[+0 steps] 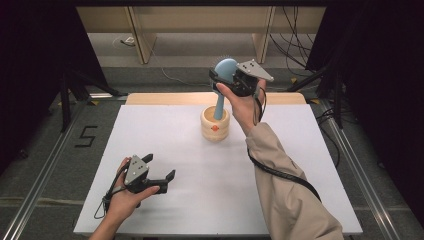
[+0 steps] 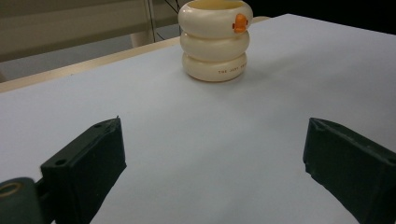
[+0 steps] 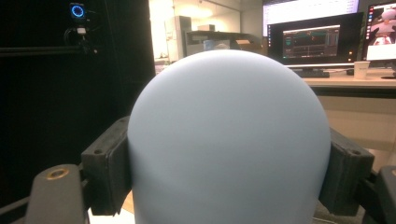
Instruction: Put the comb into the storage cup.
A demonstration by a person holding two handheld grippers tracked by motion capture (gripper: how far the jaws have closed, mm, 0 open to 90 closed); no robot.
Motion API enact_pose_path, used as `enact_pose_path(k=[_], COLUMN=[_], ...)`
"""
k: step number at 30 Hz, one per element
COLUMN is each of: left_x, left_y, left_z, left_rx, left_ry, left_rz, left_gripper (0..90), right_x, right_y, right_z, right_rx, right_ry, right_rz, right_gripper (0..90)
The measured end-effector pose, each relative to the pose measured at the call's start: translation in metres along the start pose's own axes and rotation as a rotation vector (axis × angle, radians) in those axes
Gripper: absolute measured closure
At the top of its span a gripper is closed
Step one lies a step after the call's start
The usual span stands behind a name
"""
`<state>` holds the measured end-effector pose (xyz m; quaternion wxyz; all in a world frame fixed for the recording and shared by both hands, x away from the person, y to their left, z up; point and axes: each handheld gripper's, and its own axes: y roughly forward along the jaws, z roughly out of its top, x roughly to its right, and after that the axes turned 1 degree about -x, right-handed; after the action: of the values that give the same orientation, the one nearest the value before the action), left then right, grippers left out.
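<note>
Black jaws of the right gripper point(image 1: 223, 79) pinch the round head of a pale blue brush point(image 3: 229, 140) from both sides. The head looks smooth and domed like a ball. Its thin blue handle goes straight down into a cream holder point(image 1: 215, 125) near the far edge of the white table point(image 1: 200, 200). The holder looks like three fat shiny rings stacked up, with a small orange figure on the side and tiny writing that starts with "THE". The left gripper point(image 1: 161, 170) rests near the front edge, jaws spread wide with nothing between them.

Even overhead light, dark surroundings, soft focus.
</note>
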<state>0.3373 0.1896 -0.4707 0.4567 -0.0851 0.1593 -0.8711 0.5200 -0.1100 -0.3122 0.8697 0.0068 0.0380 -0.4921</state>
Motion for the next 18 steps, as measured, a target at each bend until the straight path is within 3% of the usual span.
enact_pose_path(k=[18], left_x=[0.0002], left_y=[0.0001], left_z=[-0.0001], left_rx=[0.001], left_ry=[-0.002], left_rz=[-0.001], left_gripper=[5.2], right_x=[-0.0008], right_y=[0.0027], right_z=[-0.0052], right_rx=[-0.004], right_ry=[-0.003], right_rz=[-0.003], right_gripper=[20.6])
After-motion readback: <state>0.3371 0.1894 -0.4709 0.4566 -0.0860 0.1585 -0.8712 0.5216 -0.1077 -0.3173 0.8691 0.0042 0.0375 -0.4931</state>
